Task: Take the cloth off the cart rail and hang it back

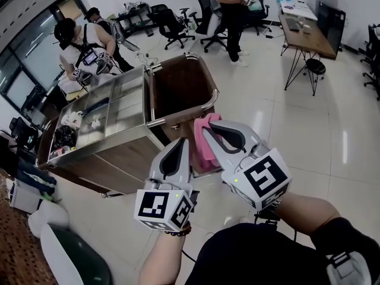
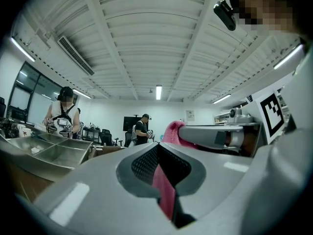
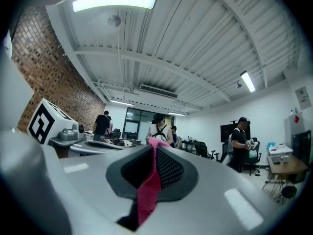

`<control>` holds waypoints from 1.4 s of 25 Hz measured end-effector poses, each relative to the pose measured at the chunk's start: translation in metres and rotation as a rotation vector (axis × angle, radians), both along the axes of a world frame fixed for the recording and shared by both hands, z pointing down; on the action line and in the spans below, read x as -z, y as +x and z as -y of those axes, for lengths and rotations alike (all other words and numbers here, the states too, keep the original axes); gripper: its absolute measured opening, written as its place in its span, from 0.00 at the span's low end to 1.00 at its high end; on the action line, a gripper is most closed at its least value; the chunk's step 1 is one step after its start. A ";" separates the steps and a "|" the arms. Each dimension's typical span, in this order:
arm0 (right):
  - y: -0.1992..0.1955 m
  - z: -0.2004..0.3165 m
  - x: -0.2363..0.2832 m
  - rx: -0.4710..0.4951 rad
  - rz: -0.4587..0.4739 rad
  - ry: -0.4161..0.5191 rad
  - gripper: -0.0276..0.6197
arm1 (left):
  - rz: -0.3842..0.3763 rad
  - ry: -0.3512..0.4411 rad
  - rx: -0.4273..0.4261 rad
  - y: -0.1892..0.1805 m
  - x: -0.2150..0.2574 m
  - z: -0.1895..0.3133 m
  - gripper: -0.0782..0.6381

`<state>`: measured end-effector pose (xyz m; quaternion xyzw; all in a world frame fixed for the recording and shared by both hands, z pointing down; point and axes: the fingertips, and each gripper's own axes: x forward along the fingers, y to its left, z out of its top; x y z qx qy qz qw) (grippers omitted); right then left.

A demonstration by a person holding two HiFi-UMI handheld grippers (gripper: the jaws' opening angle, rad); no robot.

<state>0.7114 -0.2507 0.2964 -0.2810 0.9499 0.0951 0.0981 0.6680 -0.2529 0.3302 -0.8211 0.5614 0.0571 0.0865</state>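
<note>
Left gripper (image 1: 180, 144), right gripper (image 1: 206, 127) both clamp pink cloth (image 1: 203, 153) by cart rail (image 1: 212, 98); glossy white office floor (image 1: 297, 135).

Both claws sit side by side in the lower middle of the head view, the left claw (image 1: 179, 148) just left of the right claw (image 1: 209, 130), both pointing away from the body and tipped a bit upward. Each one's jaws are pinched together on a strip of the pink cloth (image 1: 198, 152), which shows squeezed between the pads in both gripper views. The left forearm (image 1: 159, 257) comes up from the bottom edge and the right forearm (image 1: 306, 209) from the lower right.
</note>
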 end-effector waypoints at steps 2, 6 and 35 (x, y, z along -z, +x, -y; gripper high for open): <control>-0.001 -0.003 -0.002 -0.004 -0.003 -0.040 0.07 | -0.002 -0.003 0.002 -0.003 -0.001 -0.002 0.12; -0.002 -0.004 0.002 0.000 0.005 0.049 0.07 | -0.001 -0.004 0.009 -0.004 -0.002 -0.006 0.12; -0.178 -0.086 -0.041 0.355 -0.105 -0.090 0.07 | -0.055 0.033 0.369 -0.183 -0.032 -0.099 0.12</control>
